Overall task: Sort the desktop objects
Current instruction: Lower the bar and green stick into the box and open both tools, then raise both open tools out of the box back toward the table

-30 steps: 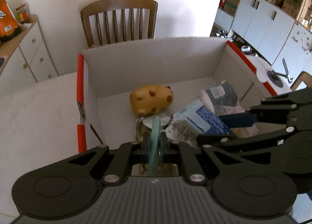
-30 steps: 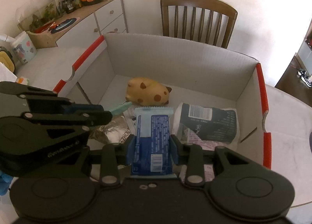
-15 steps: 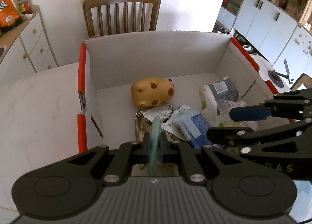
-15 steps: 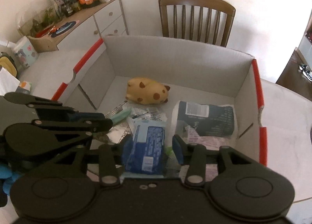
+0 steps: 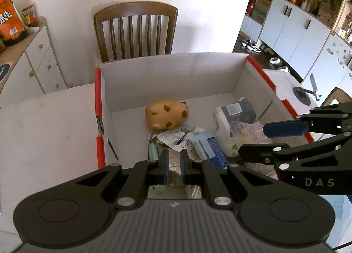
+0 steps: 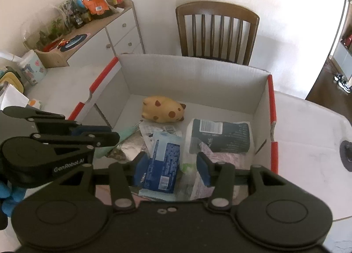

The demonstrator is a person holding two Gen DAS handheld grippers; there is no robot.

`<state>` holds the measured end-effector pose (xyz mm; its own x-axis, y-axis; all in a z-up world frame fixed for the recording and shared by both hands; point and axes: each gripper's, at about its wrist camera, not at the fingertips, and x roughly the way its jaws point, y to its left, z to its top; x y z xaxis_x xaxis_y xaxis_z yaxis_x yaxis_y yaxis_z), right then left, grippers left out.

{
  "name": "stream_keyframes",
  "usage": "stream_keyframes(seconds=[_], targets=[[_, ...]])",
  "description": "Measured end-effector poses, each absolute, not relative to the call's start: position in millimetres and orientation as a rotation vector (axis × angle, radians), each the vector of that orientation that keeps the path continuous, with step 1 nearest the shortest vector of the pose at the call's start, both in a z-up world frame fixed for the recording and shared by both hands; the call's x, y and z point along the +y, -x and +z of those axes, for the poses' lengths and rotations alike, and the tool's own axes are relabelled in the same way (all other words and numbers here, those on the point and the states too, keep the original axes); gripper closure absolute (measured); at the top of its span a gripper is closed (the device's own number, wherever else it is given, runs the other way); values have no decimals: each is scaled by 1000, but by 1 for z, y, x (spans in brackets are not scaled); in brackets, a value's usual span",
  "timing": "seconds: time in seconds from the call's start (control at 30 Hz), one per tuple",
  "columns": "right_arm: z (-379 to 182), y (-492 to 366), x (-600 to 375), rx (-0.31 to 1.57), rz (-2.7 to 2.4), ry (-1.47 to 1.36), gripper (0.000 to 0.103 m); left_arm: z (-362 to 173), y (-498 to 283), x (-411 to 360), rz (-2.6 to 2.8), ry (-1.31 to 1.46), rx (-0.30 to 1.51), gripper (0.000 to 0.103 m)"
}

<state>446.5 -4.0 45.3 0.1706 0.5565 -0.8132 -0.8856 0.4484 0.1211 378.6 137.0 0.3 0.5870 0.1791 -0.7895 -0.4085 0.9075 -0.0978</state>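
A white cardboard box (image 5: pixel 169 77) (image 6: pixel 193 81) with red edges holds the sorted things. In it lie a yellow spotted pig toy (image 5: pixel 166 114) (image 6: pixel 164 112), a blue packet (image 5: pixel 209 145) (image 6: pixel 164 165), a dark wipes pack (image 5: pixel 236 113) (image 6: pixel 220 135), a mint-handled fork (image 5: pixel 152 146) (image 6: pixel 128 132) and a foil pouch (image 6: pixel 129 146). My left gripper (image 5: pixel 174 166) is slightly open and empty above the box's near edge. My right gripper (image 6: pixel 171 166) is open and empty, with the blue packet lying below between its fingers.
A wooden chair (image 5: pixel 135 30) (image 6: pixel 216 32) stands behind the box. A white sideboard (image 6: pixel 105 39) with snack bags and jars is at the left. A black round stand (image 5: pixel 304 94) sits on the table right of the box.
Both grippers opened and rose. The left let go of the mint-handled fork, which now lies in the box. The right let go of the blue packet, which also lies in the box.
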Motion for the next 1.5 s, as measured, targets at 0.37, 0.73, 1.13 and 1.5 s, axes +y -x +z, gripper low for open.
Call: stream_keyframes(seconds=[0.37,0.73,1.13,1.5], targets=[[70,-430,-18,879,1072,428,53,27,-356,122,346,267,835,95],[84,-413,-46,850,1066,436,51,47,-327,101,323,253,796,95],[95,-390,-81,815,1068,414,39,60,-288,79,296,241,757,95],[86,-364,-107,822,1056,399,37,53,-246,49,261,236,744,94]])
